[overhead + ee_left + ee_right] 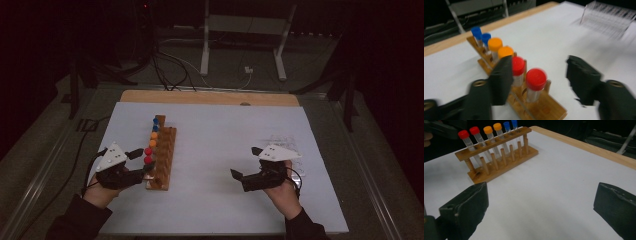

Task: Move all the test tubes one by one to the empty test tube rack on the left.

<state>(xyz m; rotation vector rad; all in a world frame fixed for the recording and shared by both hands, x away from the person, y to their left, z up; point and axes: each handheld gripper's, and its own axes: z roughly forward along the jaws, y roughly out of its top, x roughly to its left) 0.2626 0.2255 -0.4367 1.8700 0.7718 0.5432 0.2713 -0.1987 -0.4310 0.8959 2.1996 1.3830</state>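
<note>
Six capped tubes stood in the wooden rack (499,162): two red (535,79), two orange (495,44), two blue (476,32). Both the left gripper (539,75) and the right gripper (540,206) had their fingers apart, holding nothing.

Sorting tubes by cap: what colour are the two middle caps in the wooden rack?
Orange, clearest in the right gripper view.

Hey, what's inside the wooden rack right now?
The wooden rack holds six capped tubes in one row: two red, two orange and two blue. Its front pegs are bare. The rack's top bar covers part of each tube.
</note>
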